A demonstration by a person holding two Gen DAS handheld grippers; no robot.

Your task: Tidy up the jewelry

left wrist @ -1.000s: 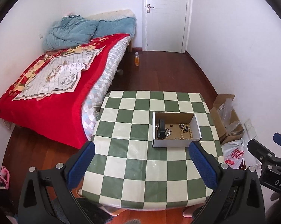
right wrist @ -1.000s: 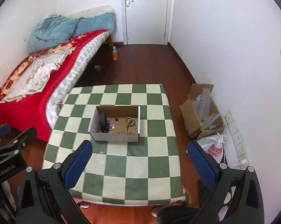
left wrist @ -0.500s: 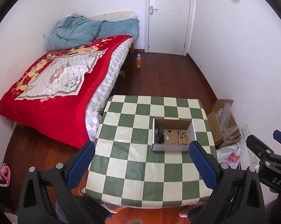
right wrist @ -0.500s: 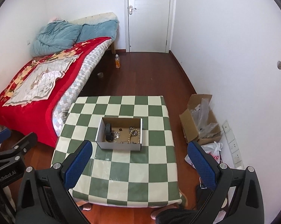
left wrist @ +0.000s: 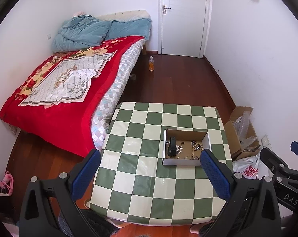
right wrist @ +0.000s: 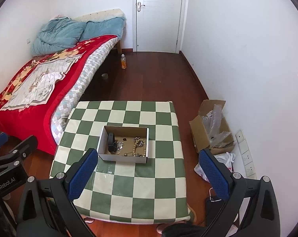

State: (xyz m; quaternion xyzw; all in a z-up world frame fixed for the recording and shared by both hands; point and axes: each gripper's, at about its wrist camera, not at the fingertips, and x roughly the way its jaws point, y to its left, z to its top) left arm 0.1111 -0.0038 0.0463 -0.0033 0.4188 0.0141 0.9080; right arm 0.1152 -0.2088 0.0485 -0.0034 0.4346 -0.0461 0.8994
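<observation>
A: What is hard to see here?

B: The jewelry inside the cardboard box is small. A bead string, some silver pieces and a dark upright object can be made out, but finer details cannot. In the left view, the right finger of the left tongs covers the box corner at about 4 o'clock.

A: And the tongs, how do they stand?

B: Both are spread wide and hold nothing. The left tongs hang above the near edge of the desk, touching nothing. The right tongs are also wide, apart from the desk, with the box between the blue pads and a little beyond them.

A: Where is the box?

B: On the checked desk, toward 2 o'clock from its middle in the left view.

A: What else is around?

B: A bed with a red blanket at 10 o'clock, a bottle on the floor at 12 o'clock near the door, an open carton and a plastic bag by the wall at 3 o'clock. Nothing lies between the tongs and the box.
</observation>
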